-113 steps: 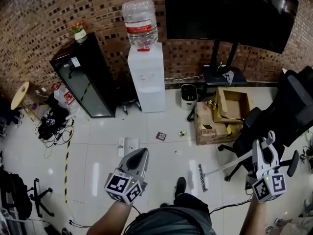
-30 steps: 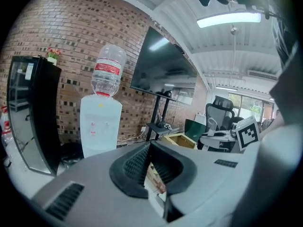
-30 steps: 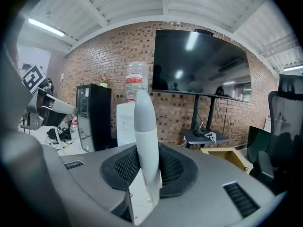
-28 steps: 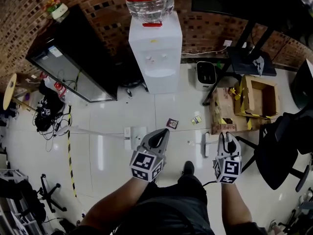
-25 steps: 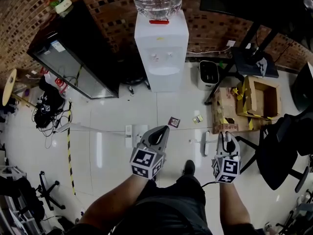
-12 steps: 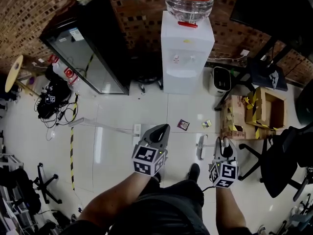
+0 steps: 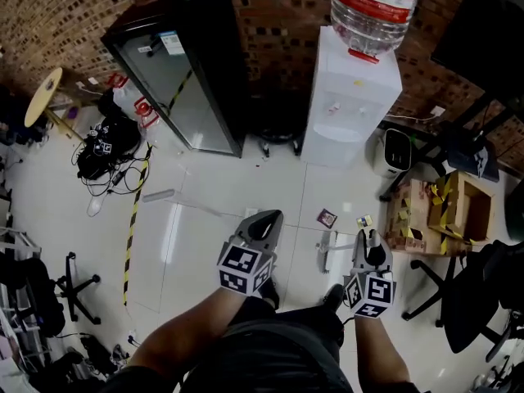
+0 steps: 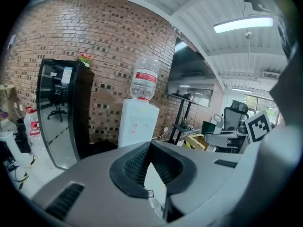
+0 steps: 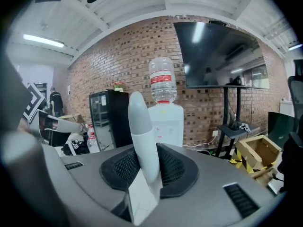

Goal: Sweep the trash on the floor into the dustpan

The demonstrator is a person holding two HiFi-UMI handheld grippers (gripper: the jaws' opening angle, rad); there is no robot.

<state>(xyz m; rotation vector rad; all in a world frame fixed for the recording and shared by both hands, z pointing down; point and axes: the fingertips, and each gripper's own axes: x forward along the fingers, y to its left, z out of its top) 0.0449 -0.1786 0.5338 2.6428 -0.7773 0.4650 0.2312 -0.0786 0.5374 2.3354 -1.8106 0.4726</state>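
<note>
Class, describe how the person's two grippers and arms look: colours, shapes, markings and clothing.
The left gripper and the right gripper both have grey bodies tapering to a blunt tip, with black ribbed pads inside the jaws. Each carries a cube with black-and-white square markers at its rear. The forearms are bare, no sleeves showing; the clothing below is dark.

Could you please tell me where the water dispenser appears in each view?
Head view: water dispenser upper right, against the brick wall.
Left gripper view: water dispenser centre, above the jaws.
Right gripper view: water dispenser centre, partly behind the gripped handle.
Shared landmark: black cabinet on its left.
</note>
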